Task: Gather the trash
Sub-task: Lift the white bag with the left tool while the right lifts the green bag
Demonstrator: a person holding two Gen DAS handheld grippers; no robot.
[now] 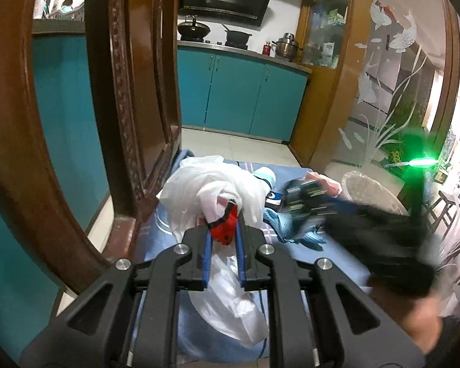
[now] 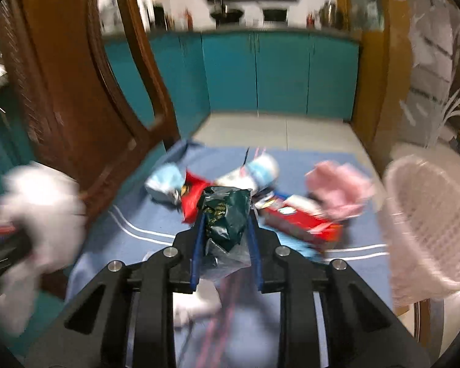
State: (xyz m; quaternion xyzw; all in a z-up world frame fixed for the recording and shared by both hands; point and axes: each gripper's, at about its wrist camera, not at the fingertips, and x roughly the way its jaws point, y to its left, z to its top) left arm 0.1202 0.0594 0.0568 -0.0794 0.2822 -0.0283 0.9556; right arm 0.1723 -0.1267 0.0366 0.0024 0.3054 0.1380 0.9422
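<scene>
Left gripper [image 1: 224,227]: nearly closed, pinching the white plastic bag [image 1: 211,190], with something red caught between its fingers.
Right gripper [image 2: 225,224]: narrowed onto a dark green wrapper [image 2: 227,217], pads pressing its crumpled sides.
Wrapper's axis: ran roughly along the fingers, 12 to 6 o'clock in the right wrist view.
Basket [image 2: 429,224]: pale and woven, at about 3 o'clock from the right gripper, tipped toward it.
Bag from right gripper: at 9 o'clock, blurred.
Nearer hand: the right, judged closest to the basket.
Remaining trash: red box [image 2: 303,224] and pink wad [image 2: 340,187] lay on the blue cloth [image 2: 138,214], toward 1 o'clock.
</scene>
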